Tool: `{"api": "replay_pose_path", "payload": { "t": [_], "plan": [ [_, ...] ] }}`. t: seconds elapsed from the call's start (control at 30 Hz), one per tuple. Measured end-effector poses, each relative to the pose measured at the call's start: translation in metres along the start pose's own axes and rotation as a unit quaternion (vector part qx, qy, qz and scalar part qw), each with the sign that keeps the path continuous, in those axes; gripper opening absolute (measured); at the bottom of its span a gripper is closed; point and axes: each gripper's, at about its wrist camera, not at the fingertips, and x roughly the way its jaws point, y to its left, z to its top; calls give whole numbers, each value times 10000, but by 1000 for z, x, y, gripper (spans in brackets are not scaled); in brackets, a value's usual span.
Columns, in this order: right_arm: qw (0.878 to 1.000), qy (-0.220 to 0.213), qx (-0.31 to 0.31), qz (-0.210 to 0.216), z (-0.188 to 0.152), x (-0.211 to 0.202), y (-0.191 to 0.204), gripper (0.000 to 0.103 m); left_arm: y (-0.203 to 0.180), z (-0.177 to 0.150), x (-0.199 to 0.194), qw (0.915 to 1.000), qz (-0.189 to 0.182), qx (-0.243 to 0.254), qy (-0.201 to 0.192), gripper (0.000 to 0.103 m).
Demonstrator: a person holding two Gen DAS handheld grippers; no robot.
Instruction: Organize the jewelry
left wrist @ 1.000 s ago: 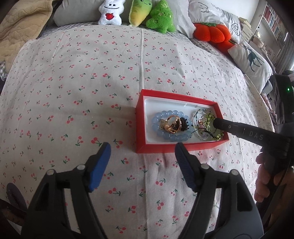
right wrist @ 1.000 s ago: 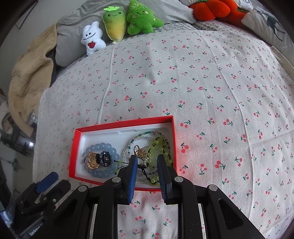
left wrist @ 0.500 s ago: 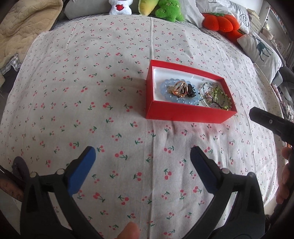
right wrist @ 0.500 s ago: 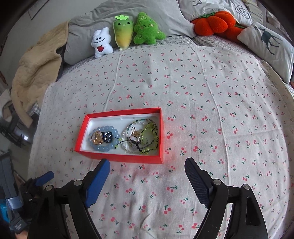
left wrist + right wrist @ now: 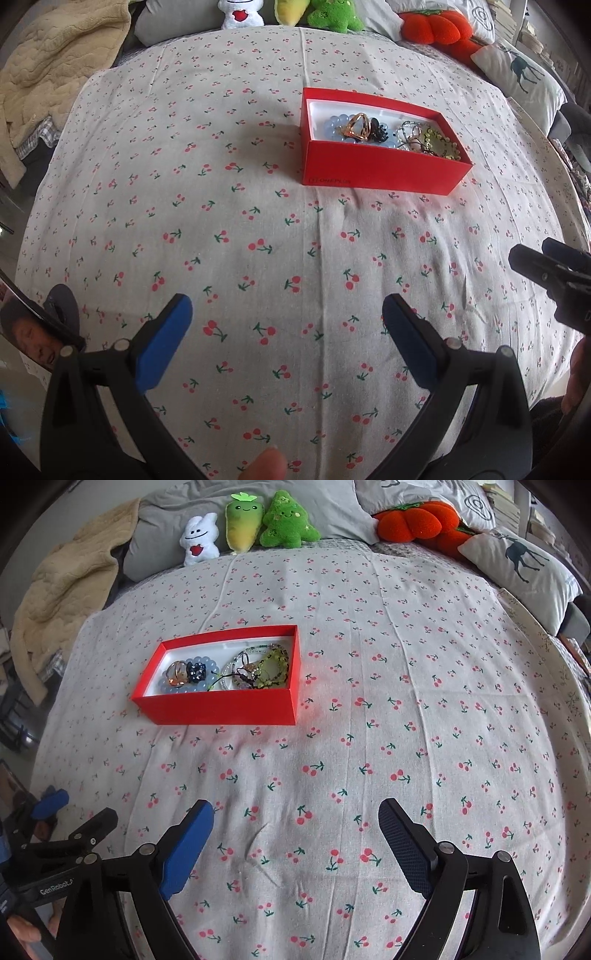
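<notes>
- While both tools hang over the near part of the bed, the left gripper (image 5: 284, 325) has its blue pads spread wide with nothing between them.
- Likewise the right gripper (image 5: 295, 830) is spread wide and holds nothing; only cherry-print bedsheet (image 5: 369, 664) shows between its fingers.
- Seen from the left wrist, the tip of the right gripper (image 5: 546, 266) sits at the right edge, well apart from the red box (image 5: 380, 166).
- Seen from the right wrist, the left gripper (image 5: 51, 805) shows at the lower left edge.
- That red box (image 5: 221, 705) rests open on the sheet, beyond both grippers.
- Inside its white lining lies the jewelry: a pale blue bead bracelet (image 5: 207, 672) at the left end, with a gold ring (image 5: 175, 674) and a dark ornament (image 5: 195, 672) on it.
- At the right end lies a tangle of green beads (image 5: 273, 668) and a thin beaded strand (image 5: 236, 664).
- Plush toys (image 5: 258, 520) and an orange cushion (image 5: 410, 520) line the far end of the bed; a tan blanket (image 5: 62, 587) lies at the left.
</notes>
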Motion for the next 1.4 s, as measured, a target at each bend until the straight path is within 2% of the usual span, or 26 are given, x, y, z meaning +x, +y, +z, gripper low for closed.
{"api": "replay_pose_path", "payload": {
  "t": [0.4, 1.4],
  "plan": [
    [9996, 53, -260, -86, -12, 6, 19, 92, 2, -4, -5, 9999, 47, -84, -123, 102],
    [9992, 4, -381, -145, -17, 6, 30, 92, -3, -7, -5, 9996, 184, -66, -189, 102]
  ]
}}
